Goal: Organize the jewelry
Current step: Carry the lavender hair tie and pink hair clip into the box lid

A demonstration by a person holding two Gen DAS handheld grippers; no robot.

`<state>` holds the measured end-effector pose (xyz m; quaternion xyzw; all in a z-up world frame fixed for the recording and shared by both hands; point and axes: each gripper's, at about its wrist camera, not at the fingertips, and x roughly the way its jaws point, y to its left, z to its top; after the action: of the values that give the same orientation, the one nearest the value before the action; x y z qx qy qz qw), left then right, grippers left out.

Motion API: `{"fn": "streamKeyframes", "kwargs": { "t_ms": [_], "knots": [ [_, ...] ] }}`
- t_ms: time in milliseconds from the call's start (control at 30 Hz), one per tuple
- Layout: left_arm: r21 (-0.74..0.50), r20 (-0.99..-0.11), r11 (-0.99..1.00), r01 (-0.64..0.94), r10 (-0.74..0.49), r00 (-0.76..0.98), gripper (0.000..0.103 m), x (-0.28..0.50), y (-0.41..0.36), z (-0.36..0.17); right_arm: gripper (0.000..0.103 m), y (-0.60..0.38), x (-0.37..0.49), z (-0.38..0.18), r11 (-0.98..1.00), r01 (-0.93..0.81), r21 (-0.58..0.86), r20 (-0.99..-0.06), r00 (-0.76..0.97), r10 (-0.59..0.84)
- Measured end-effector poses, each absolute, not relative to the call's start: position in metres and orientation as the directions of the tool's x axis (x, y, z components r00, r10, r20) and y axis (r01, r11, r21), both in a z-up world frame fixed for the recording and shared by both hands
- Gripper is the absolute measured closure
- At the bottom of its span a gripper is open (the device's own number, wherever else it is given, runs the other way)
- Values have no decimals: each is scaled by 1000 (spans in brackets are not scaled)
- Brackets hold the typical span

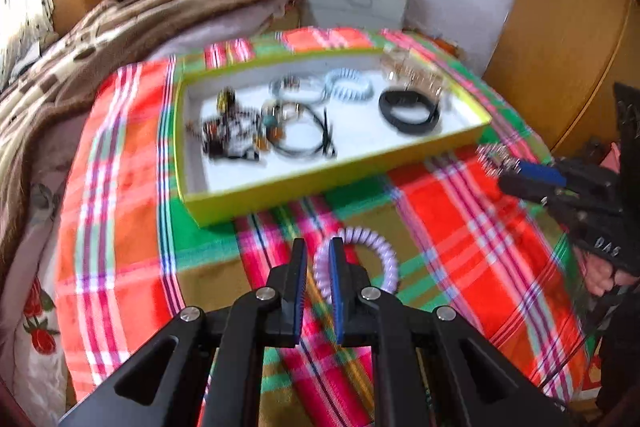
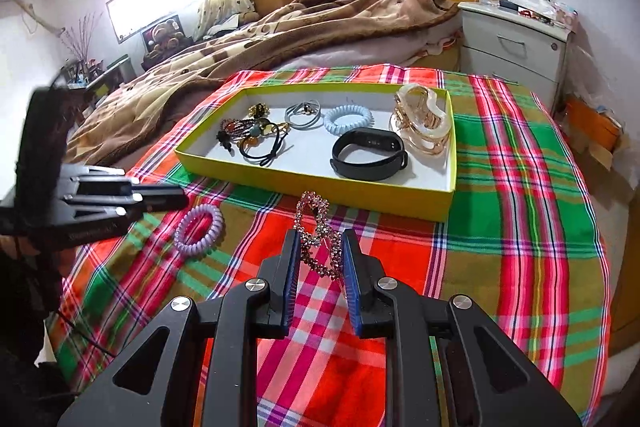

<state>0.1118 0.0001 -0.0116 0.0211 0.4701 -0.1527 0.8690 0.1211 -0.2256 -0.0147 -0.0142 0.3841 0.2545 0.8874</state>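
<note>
A yellow-rimmed tray (image 2: 451,163) with a white floor sits on the plaid cloth and holds hair ties, a pale blue coil tie (image 2: 347,119), a black wristband (image 2: 370,155) and a gold-and-cream hair clip (image 2: 422,119). My right gripper (image 2: 318,253) is shut on a beaded pink crystal piece (image 2: 316,231) and holds it just in front of the tray; it also shows in the left wrist view (image 1: 494,155). My left gripper (image 1: 318,259) is open just above the cloth, one finger over a lilac coil hair tie (image 1: 372,259), which lies on the cloth (image 2: 198,230).
The plaid cloth (image 2: 500,227) covers the bed's end. A brown blanket (image 2: 280,31) lies behind the tray. A white nightstand (image 2: 516,43) stands at the back right, wooden wardrobes (image 1: 560,39) at the right.
</note>
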Motion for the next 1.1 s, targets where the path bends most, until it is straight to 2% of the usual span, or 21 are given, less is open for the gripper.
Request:
{"fn": "streamKeyframes", "kwargs": {
  "t_ms": [33, 67, 100, 200, 367, 433, 467, 500, 700, 1100],
  "knots": [
    [-111, -827, 953, 281, -245, 506, 83, 112, 1, -14, 81, -226, 121, -15, 869, -464, 173, -688, 574, 443],
    [-104, -829, 954, 281, -239, 505, 72, 112, 0, -16, 81, -226, 121, -14, 869, -464, 172, -687, 576, 443],
    [-97, -833, 955, 282, -233, 502, 70, 112, 0, -18, 81, -226, 120, -13, 869, -465, 171, -685, 577, 444],
    [-97, -844, 952, 291, -233, 482, 70, 113, -3, -24, 81, -225, 119, -10, 866, -470, 168, -678, 583, 448],
    [-31, -848, 952, 304, -186, 496, 70, 113, -12, -26, 81, -223, 119, -7, 863, -475, 170, -671, 586, 455],
    [-18, -846, 953, 301, -175, 504, 76, 114, -13, -27, 81, -222, 118, -6, 864, -475, 171, -670, 587, 455],
    [-12, -844, 954, 298, -170, 509, 88, 114, -13, -26, 81, -222, 119, -6, 863, -475, 172, -669, 587, 456],
    [-22, -843, 957, 290, -174, 509, 92, 116, -11, -26, 81, -221, 119, -6, 863, -475, 170, -669, 588, 455],
    [-43, -834, 959, 280, -189, 518, 93, 117, -6, -21, 81, -220, 119, 1, 863, -476, 169, -658, 598, 458],
    [-61, -775, 960, 275, -219, 593, 93, 134, 6, 22, 81, -213, 135, 20, 875, -455, 166, -629, 634, 449]
  ]
}}
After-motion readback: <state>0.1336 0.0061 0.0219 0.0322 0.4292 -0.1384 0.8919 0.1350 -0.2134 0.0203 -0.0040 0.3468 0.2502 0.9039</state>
